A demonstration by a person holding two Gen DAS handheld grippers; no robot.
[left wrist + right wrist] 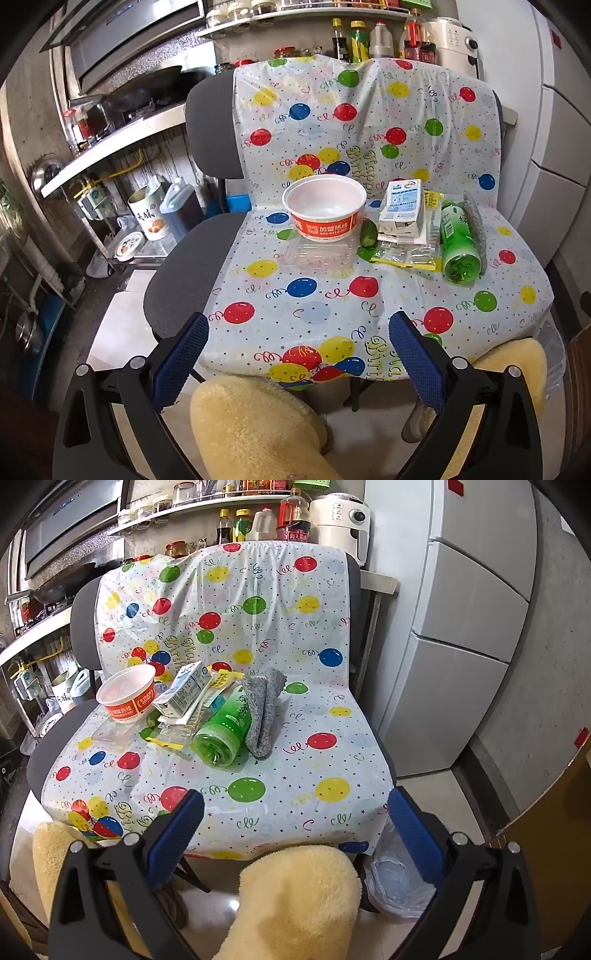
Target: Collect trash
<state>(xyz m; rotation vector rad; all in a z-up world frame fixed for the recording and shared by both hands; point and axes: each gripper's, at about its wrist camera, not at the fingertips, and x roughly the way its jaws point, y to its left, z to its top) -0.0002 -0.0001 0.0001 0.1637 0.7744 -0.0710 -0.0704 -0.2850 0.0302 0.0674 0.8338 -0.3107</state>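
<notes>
Both the left gripper (298, 350) and right gripper (295, 829) hovered with jaws spread, holding nothing. The trash — bowl (325, 207), carton (404, 208), green bottle (221, 734) — sat clustered on the chair's slick balloon cover (295, 775); the bottle would likely roll if nudged.

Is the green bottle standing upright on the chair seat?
No, the green bottle lies on its side on the balloon-print cover, its base end toward the camera, beside the folded grey cloth.
</notes>
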